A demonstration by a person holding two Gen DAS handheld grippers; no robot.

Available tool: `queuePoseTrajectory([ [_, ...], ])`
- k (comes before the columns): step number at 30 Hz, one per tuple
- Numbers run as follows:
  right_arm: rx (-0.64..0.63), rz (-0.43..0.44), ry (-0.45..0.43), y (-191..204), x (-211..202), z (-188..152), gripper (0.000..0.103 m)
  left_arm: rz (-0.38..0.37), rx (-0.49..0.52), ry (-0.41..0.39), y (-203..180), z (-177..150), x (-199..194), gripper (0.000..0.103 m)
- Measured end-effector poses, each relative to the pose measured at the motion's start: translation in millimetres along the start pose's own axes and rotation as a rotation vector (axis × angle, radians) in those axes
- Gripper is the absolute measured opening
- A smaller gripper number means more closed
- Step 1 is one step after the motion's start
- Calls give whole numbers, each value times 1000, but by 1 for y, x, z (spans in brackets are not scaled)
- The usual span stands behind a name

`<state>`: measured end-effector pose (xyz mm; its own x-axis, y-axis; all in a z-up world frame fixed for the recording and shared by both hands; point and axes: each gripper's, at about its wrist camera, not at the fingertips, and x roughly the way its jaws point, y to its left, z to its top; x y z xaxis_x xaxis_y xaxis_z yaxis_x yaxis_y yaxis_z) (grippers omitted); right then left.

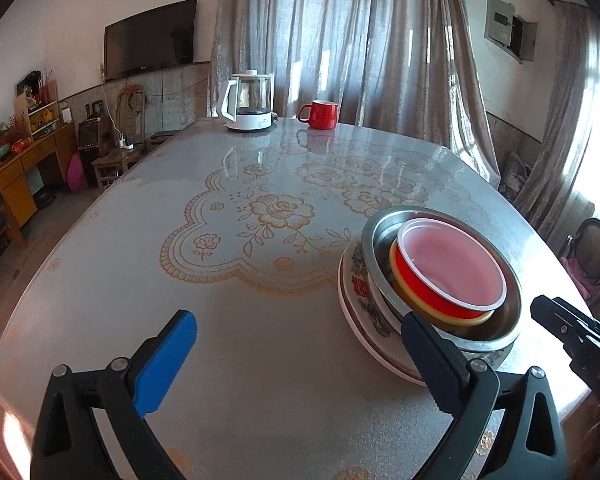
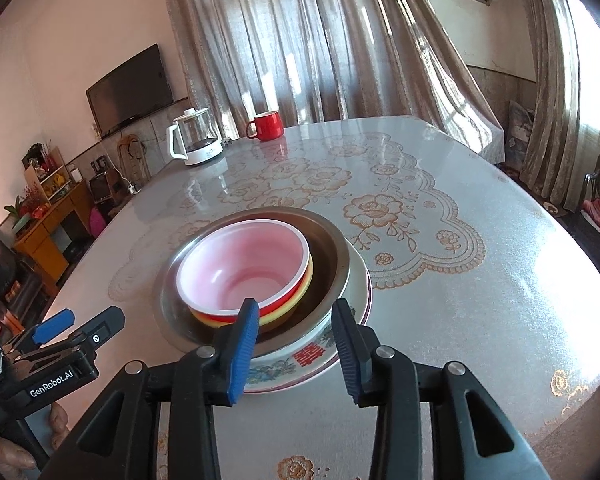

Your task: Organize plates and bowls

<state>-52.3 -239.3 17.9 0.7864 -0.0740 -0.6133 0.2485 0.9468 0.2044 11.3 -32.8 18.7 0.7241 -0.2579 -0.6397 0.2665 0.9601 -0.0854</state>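
Nearest the cameras, both tools hang just above the near edge of the table: the left gripper has its blue-padded jaws spread wide with nothing between them, over bare tablecloth just left of the dish stack, and the right gripper is likewise parted and empty, its fingers straddling the near rim of the stack without visibly touching it. Just beyond them, by the near right edge of the table in the left wrist view, the dishes are nested in one pile: a floral-rimmed ceramic plate with a red character lies on the cloth, a stainless steel bowl sits on it, and inside that a red plastic bowl with a pale pink interior rests in a yellow bowl, of which only the rim shows. Past the stack stretches the floral-printed middle of the tablecloth. At the far edge stand a glass kettle with white base and handle and, to its right and apart from it, a red mug.
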Motion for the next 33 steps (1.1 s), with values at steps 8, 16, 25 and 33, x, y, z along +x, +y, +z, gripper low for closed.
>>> queuePoseTrajectory([
  [8,-59,-25,-22,15,-1,-2,38,-14,21,-20,-7,-1,-5,103],
  [16,-67,-22,-20,17,3,-1,38,20,40,-30,-14,-1,-8,103],
  [25,-62,-21,-18,17,6,0,38,57,38,-24,-14,-2,-3,103],
  [33,-67,-18,-17,17,5,0,38,57,31,-13,-12,-1,0,103],
])
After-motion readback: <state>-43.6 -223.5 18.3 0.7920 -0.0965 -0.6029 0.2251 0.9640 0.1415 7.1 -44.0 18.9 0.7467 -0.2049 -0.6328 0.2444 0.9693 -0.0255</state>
